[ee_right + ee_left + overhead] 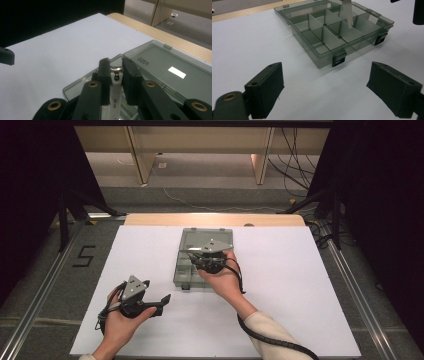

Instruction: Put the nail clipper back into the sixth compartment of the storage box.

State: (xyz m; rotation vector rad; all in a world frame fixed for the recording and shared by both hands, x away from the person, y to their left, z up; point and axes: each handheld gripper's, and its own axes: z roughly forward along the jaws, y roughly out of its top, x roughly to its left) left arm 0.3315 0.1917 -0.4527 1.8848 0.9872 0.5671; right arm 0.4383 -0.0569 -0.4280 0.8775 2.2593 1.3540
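Over the open organiser box [192, 265], the right gripper [115, 72] pinches a slim white stick with a metal cap [116, 75].

Between the right gripper's jaws, drawn close together, sits the stick's capped end, while its pale shaft hangs down into a rear compartment, as the left gripper view shows [348, 15]. It looks light, stiff and smooth, perhaps a small pen or tool, though the blur leaves that unsure; its narrow, slick body could twist in the pads, so a hold just below the cap seems safest. The box looks like thin, rigid, smoky plastic with upright dividers, its lid laid back flat on the white table [300, 285]. Nearer the person, the left gripper [325, 87] hovers with jaws spread wide, empty, facing the box's front latches [338, 60].
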